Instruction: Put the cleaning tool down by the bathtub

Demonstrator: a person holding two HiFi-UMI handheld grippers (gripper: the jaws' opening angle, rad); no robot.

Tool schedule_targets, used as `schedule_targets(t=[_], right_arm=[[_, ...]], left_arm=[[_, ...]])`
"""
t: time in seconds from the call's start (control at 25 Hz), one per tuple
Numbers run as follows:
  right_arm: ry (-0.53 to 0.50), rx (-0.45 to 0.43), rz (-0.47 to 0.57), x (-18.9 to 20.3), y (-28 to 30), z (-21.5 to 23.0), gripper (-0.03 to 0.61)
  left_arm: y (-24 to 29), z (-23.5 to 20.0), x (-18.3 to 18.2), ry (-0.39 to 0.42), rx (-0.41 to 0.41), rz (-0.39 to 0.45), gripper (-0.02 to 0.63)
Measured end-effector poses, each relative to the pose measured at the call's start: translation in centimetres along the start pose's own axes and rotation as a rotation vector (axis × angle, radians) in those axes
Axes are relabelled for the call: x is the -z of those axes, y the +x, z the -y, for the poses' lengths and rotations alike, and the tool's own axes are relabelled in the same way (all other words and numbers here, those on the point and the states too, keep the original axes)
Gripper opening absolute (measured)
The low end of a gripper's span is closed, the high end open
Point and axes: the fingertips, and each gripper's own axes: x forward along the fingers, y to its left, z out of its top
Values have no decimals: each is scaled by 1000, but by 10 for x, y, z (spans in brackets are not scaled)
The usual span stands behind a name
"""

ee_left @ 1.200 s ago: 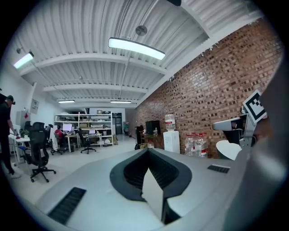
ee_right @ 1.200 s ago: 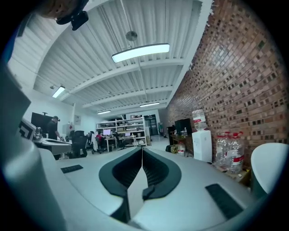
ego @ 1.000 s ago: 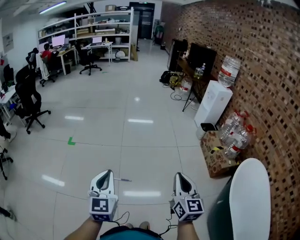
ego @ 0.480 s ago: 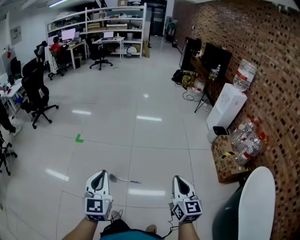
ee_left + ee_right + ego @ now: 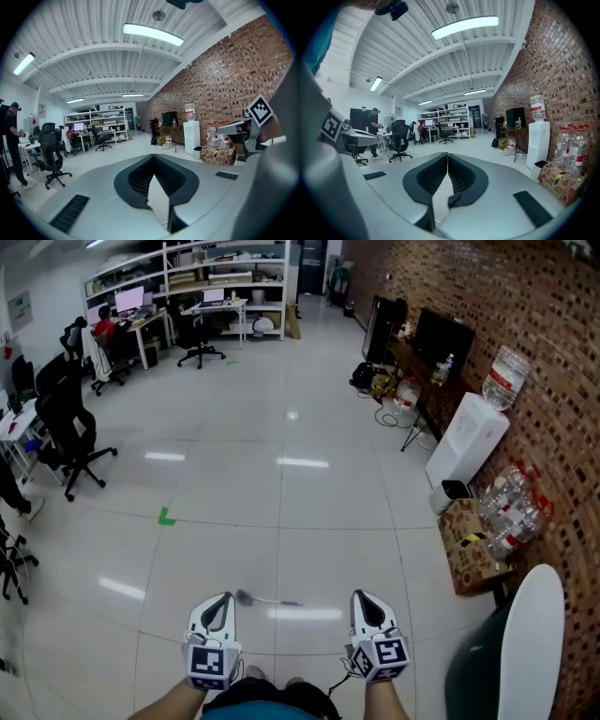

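Bathtub (image 5: 531, 643) slid right in view; L hand-held gripper (image 5: 222, 601) & R hand-held gripper (image 5: 362, 599) both closed, empty.

Glossy pale floor (image 5: 281, 512) spreading before you, brick wall (image 5: 534, 324) running along your right, desks (image 5: 221, 305) standing far left.

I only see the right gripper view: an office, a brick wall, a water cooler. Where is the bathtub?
Observer: The head view shows the bathtub low on the person's right, with a white rim and a dark green outside.
Operator: Is the cleaning tool being held?
Observer: No. A thin tool lies on the floor, seen just past the tip of the left hand-held gripper.
Operator: So is that left one open?
Observer: No. The left gripper view shows its jaws together with nothing between them.
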Motion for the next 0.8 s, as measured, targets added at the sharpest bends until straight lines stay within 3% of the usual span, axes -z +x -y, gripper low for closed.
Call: schedule_targets(t=[0.28,0.56,0.8], right_arm=[[-28,-107,-29,54,61,-21,20],[-16,-129,-22,145,124,-17,20],[-9,-153,-25,229,163,-7,94]], left_arm=[[45,5,55,-65,-28,7,6],[101,-13,147,-57,-70,-10,6],[141,-28,228,-52,-106,-38,6]])
